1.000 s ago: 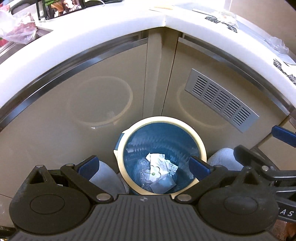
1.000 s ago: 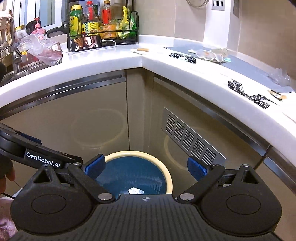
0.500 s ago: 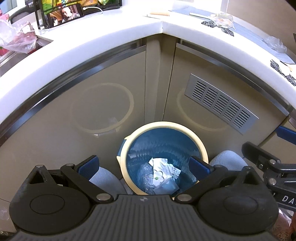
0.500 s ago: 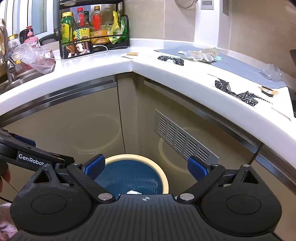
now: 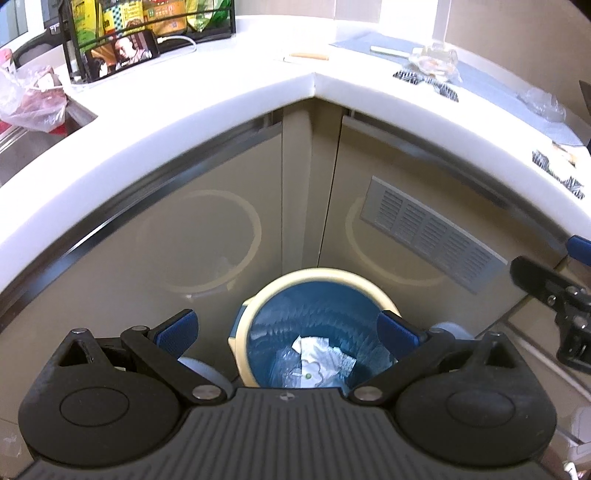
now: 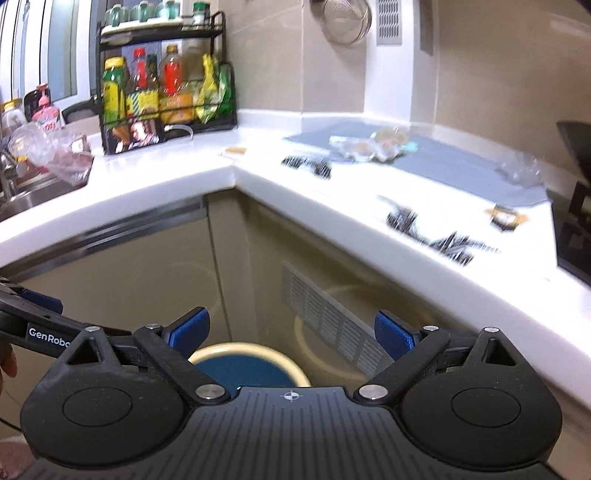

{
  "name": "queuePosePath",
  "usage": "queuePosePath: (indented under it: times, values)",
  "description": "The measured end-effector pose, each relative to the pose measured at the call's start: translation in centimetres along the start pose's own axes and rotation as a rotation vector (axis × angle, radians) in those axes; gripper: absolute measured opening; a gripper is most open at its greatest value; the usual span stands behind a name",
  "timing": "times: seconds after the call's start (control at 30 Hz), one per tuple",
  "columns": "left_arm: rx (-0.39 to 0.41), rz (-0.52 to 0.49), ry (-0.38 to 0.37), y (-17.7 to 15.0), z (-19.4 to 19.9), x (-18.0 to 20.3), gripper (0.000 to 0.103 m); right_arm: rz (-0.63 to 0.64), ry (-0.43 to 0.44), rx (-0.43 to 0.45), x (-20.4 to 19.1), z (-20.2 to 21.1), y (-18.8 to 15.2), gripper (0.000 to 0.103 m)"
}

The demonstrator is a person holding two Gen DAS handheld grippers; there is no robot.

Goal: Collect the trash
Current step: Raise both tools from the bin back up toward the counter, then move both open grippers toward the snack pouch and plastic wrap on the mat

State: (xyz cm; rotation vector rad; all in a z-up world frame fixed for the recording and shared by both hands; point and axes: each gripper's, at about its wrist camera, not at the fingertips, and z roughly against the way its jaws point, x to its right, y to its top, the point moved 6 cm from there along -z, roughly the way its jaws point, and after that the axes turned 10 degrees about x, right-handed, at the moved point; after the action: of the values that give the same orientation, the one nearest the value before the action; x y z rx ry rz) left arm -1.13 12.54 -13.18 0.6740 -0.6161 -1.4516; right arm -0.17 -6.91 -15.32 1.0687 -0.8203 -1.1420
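Trash [image 5: 317, 360] sits in the bottom of the round bin [image 5: 258, 306], and only the left wrist view sees it: crumpled white paper and clear plastic film heaped on the blue liner, with a tiny green dot on one scrap. That bin, cream-rimmed, stands on the floor in the corner where the two beige cabinet doors meet, below the white countertop [image 5: 207, 107]. The left gripper [image 5: 286, 332] hangs right over the bin mouth, blue pads spread wide, nothing between them. At the right edge of this view the other tool's black linkage pokes in. Over to the right wrist view: the right gripper [image 6: 291, 328] is spread wide too and carries nothing, and from here just the far arc of the bin's rim [image 6: 240, 350] and a strip of blue liner show, the contents hidden behind the gripper body. This view gives the counter instead, a bit blurred: a black wire rack [image 6: 162, 85] packed with bottles and green snack packets, a phone [image 6: 138, 134] propped at its foot with a lit screen, a grey mat [image 6: 443, 162] with clear plastic wrappers [image 6: 384, 146] lying on it, black-patterned scraps [image 6: 432, 232] near the counter edge, and a metal strainer [image 6: 345, 20] hanging on the tiled wall. A clear plastic bag [image 6: 55, 155] slumps beside the steel sink on the left. A silver vent grille [image 6: 332, 325] sits in the right-hand cabinet door.
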Motion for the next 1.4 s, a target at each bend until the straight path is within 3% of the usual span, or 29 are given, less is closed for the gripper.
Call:
queuePosePath:
  times: [0.33, 0.57, 0.8, 1.03, 1.4]
  values:
    - [0.031, 0.03, -0.007, 2.4, 0.2, -0.3, 0.103, 0.034, -0.031, 0.057, 2.0, 0.2, 2.8, 0.097]
    - [0.045, -0.012, -0.01, 5.2, 0.8, 0.2, 0.103, -0.015, 0.046, 0.093, 4.1, 0.8, 6.1, 0.098]
    - [0.062, -0.027, -0.026, 9.1, 1.1, 3.1, 0.103, -0.008, 0.1, 0.067, 6.2, 0.6, 7.2, 0.099]
    - [0.031, -0.077, -0.021, 11.0, 0.1, 6.8, 0.103, 0.001, 0.145, 0.031, 8.1, 0.1, 6.8, 0.099]
    - [0.028, -0.112, 0.0, 12.4, -0.4, 9.2, 0.103, -0.036, 0.159, 0.108, 9.0, -0.1, 9.3, 0.099]
